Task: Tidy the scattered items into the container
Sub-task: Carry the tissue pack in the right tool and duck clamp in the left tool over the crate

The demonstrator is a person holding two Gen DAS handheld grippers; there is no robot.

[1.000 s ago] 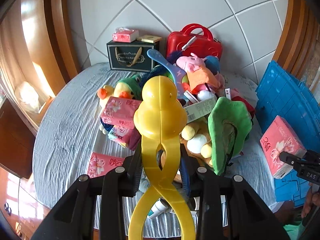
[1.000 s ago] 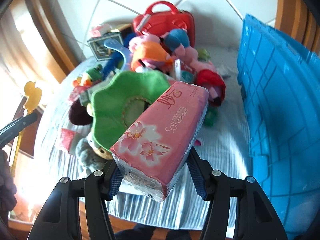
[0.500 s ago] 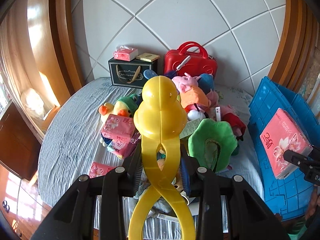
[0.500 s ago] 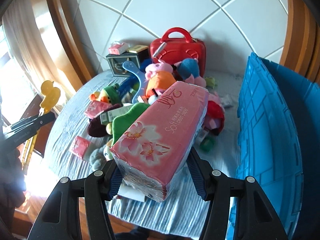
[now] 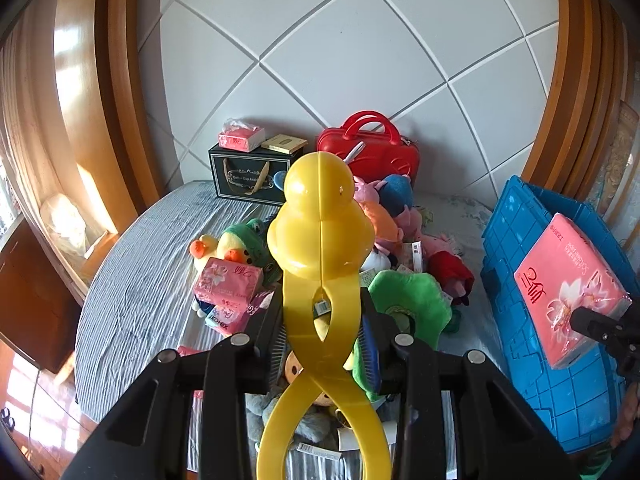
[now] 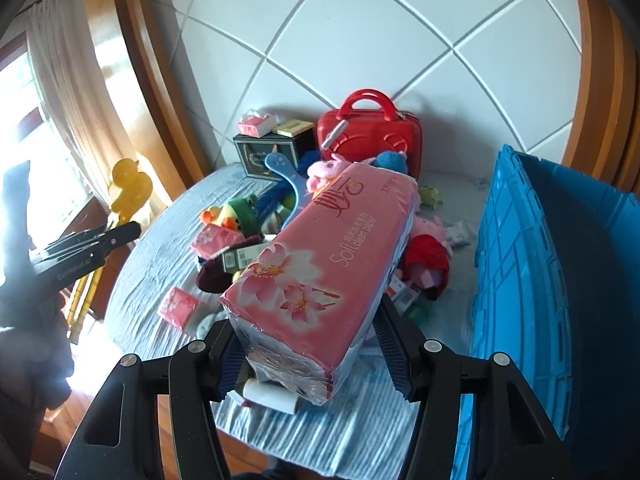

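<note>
- left tongs (image 5: 322, 316) clamped on the yellow duck scoop (image 5: 320, 232), held up over the toy pile (image 5: 384, 240) on the bed (image 5: 140, 280)
- right tongs (image 6: 312, 344) gripping a pink tissue pack (image 6: 324, 252) beside the blue crate (image 6: 520, 264), above the bed

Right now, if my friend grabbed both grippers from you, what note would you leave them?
Left hand-held gripper: shut on the yellow duck tongs, lifted above the pile.
Right hand-held gripper: shut on the big pink tissue pack, held in the air beside the blue crate.
Done: both things picked up; neither is in the crate yet.
Left: drop both in, then collect the plush toys, the small pink tissue packs and the rest of the pile on the striped cloth.
</note>
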